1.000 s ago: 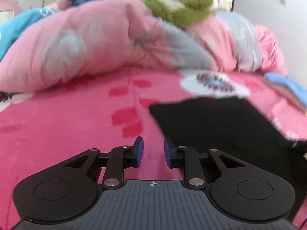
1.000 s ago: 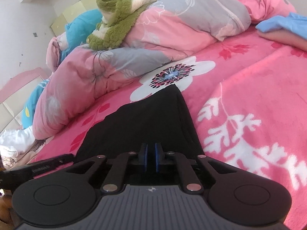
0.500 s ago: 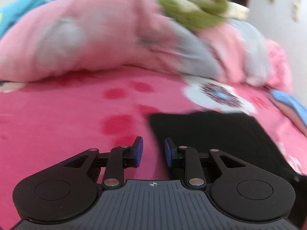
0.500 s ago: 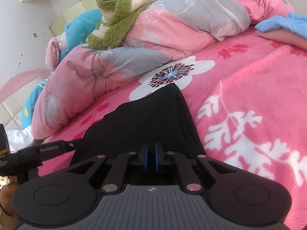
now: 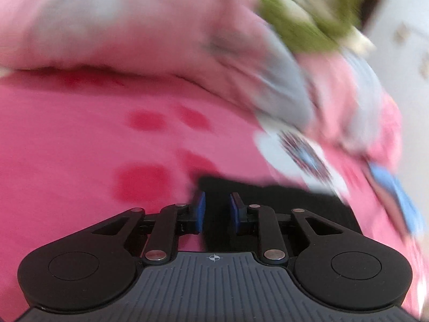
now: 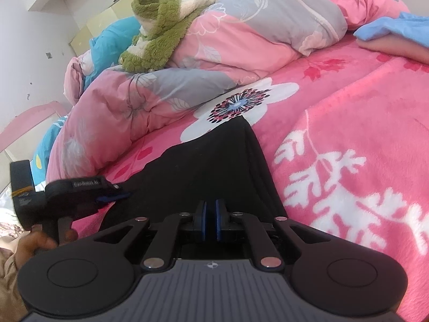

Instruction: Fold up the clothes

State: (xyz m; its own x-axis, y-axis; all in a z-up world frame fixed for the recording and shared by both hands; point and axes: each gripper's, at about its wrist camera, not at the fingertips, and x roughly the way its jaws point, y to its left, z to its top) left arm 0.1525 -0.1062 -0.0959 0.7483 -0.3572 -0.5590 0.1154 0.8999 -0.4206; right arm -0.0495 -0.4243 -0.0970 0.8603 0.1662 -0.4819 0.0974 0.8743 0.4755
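In the left view, our left gripper [image 5: 217, 212] was spread a little, right at the corner of the black cloth [image 5: 281, 201] on the pink bed [image 5: 80, 147], ready to grab. In the right view, our right gripper [image 6: 210, 221] was pressed together, pinching the black cloth's near edge [image 6: 214, 161] so it stayed put.

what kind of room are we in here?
Most likely a bedroom. The black garment lies on a bed under a pink floral blanket, with a bunched pink-and-grey duvet behind it and a green plush toy on top.
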